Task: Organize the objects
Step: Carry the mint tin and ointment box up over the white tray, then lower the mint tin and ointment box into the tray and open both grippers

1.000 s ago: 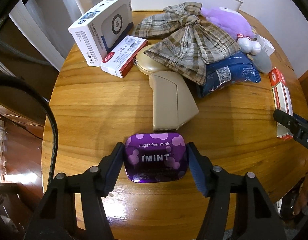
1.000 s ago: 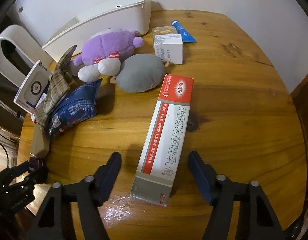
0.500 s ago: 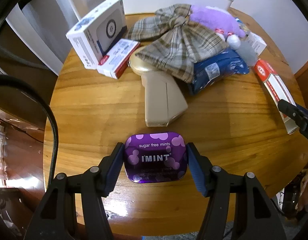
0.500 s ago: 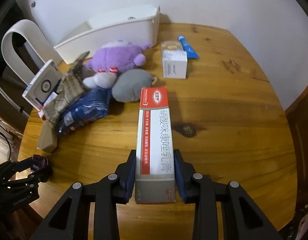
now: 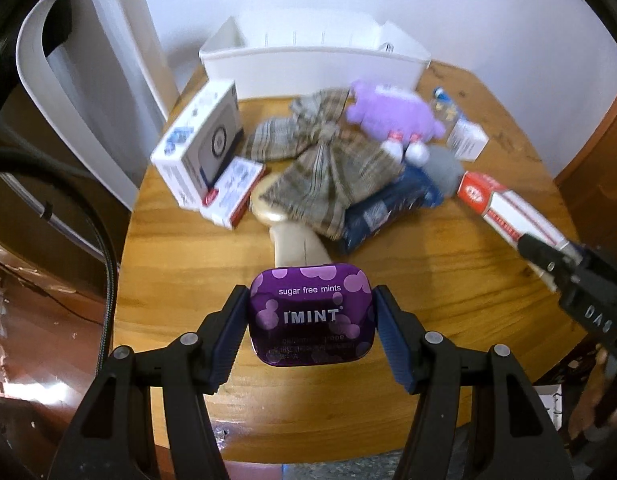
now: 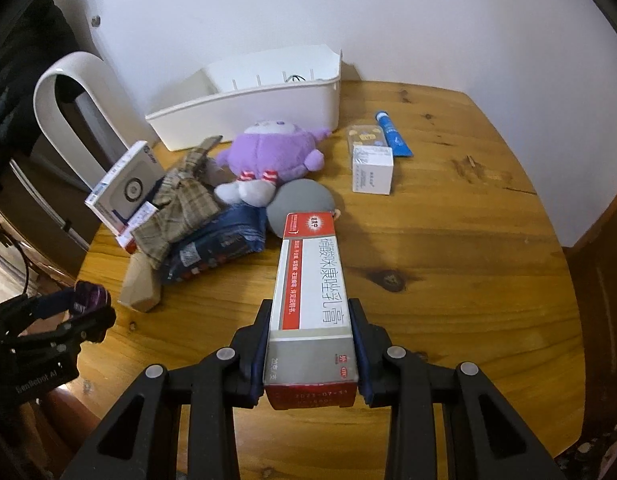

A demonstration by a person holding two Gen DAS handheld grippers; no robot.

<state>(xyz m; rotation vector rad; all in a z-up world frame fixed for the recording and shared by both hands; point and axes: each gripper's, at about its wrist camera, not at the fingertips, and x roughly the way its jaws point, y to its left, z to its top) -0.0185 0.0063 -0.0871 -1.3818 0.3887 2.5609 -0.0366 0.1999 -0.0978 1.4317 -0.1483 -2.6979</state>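
Observation:
A purple mint tin (image 5: 311,314) is clamped between the blue pads of my left gripper (image 5: 311,320), held off the round wooden table (image 5: 448,280). My right gripper (image 6: 311,344) is shut on a long red and white ointment box (image 6: 314,292), which points away from me above the table (image 6: 448,260). The same box (image 5: 504,204) and right gripper show at the right of the left wrist view. The left gripper with the tin (image 6: 86,300) shows at the lower left of the right wrist view. A white bin (image 6: 248,100) stands open at the back by the wall.
A pile lies in front of the bin: purple plush (image 6: 272,156), plaid cloth bow (image 5: 324,168), blue packet (image 6: 216,244), grey pouch (image 6: 300,204), beige case (image 5: 296,240), white device box (image 5: 204,144), a small red-edged box (image 5: 232,192). A white carton (image 6: 372,172) and blue tube (image 6: 392,136) sit right.
Both grippers have lifted their loads off the table. The right jaws, wide around the ointment box a second ago, closed on it and raised it. The view now reaches the bin and wall.

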